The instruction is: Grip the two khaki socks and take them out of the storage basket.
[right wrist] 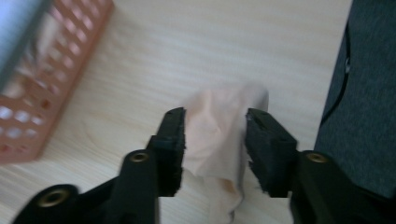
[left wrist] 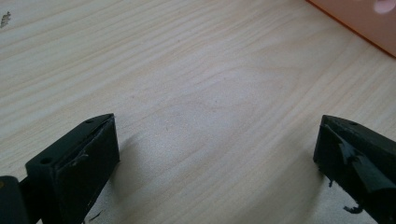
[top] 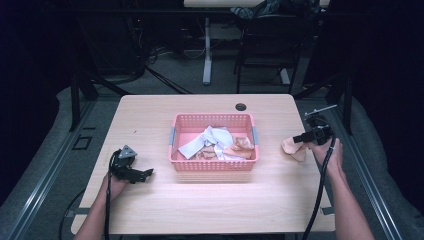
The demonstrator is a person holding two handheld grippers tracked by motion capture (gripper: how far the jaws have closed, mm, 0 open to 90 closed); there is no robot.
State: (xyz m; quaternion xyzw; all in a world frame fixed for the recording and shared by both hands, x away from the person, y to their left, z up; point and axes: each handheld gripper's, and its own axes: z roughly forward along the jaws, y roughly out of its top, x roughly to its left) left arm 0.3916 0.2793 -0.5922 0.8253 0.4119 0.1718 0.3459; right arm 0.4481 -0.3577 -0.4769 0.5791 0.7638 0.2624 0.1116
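One peach cloth (right wrist: 219,140) between right claw (right wrist: 215,144) jaws, unpressed.

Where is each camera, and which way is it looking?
High view: above the person's side, looking forward and down at the light wooden table; both forearms show.
Left gripper view: on the left gripper, looking along its wide-apart jaws at bare tabletop.
Right gripper view: on the right gripper, facing the peach cloth.
All three share the pink plastic basket.
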